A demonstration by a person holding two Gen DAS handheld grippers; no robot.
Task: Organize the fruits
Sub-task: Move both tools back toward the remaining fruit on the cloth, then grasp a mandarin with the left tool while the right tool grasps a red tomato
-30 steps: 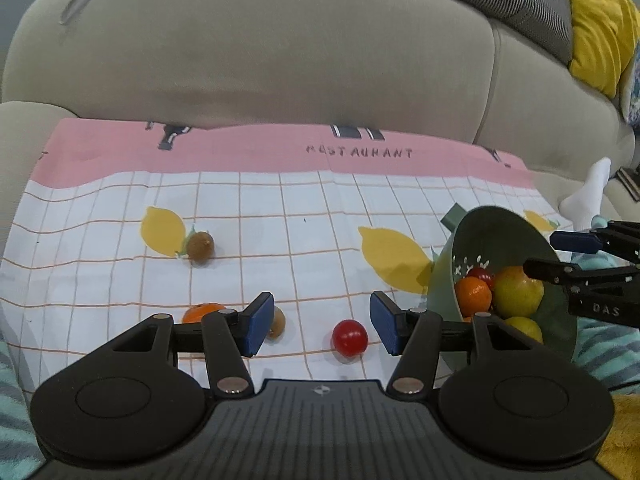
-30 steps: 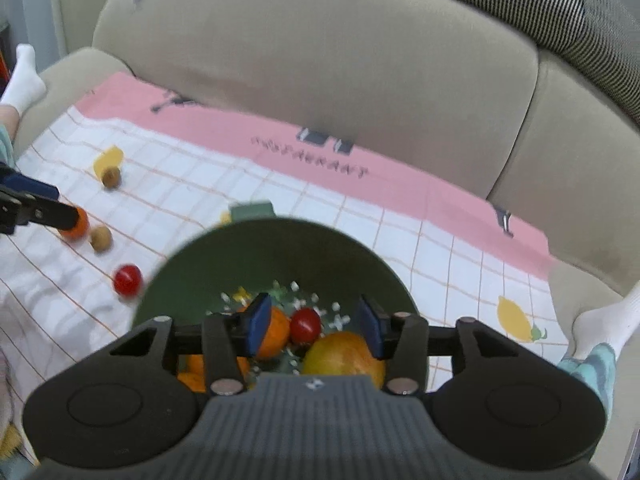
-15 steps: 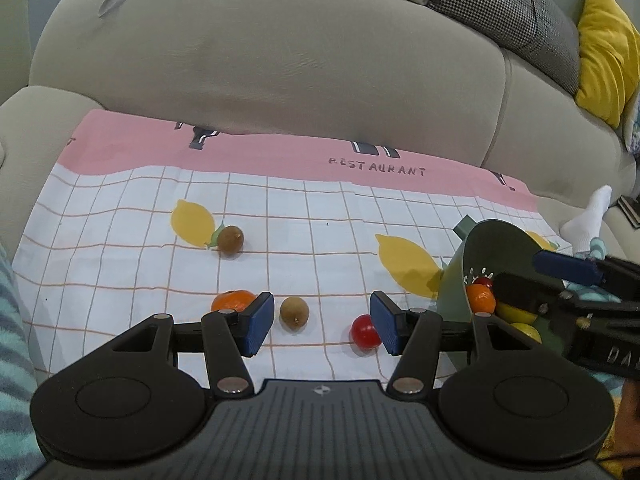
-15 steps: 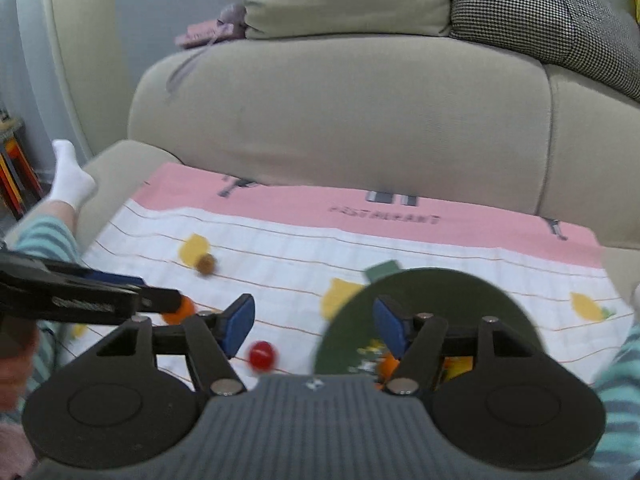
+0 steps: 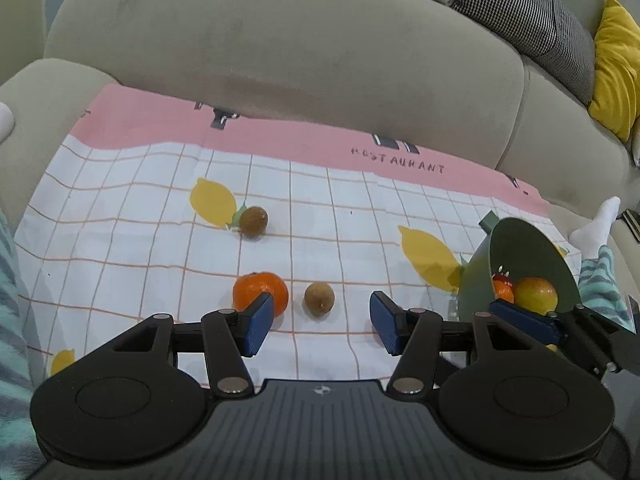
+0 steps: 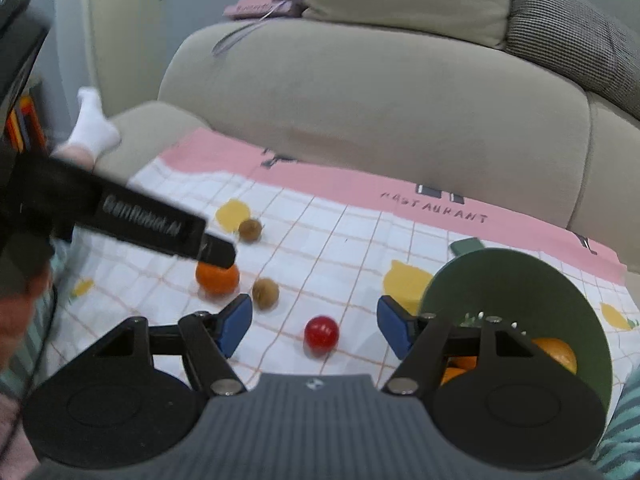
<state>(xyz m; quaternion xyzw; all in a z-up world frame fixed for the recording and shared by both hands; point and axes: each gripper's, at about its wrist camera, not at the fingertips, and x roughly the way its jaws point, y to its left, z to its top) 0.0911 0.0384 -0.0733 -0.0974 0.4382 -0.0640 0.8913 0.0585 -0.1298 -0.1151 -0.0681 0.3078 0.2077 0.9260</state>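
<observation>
Fruit sorting partly done on sofa cloth. Green bowl (image 6: 516, 276) just right of right gripper (image 6: 314, 326) already holds orange, yellow and red fruit. Four pieces left loose on checked cloth (image 5: 120, 216): red fruit (image 6: 321, 331) straight ahead between right gripper's spread fingers; mandarin (image 5: 260, 293) at left gripper's (image 5: 322, 324) left fingertip; brown fruit (image 5: 319, 298) just ahead between its released, empty fingers; second brown fruit (image 5: 253, 221) farther ahead. Both grippers unclenched, gripping nothing.

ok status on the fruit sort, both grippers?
Left gripper open, empty, near orange. Right gripper open, empty, red fruit between its fingers. Four fruits loose on cloth, green bowl part filled. Nothing blocking.
</observation>
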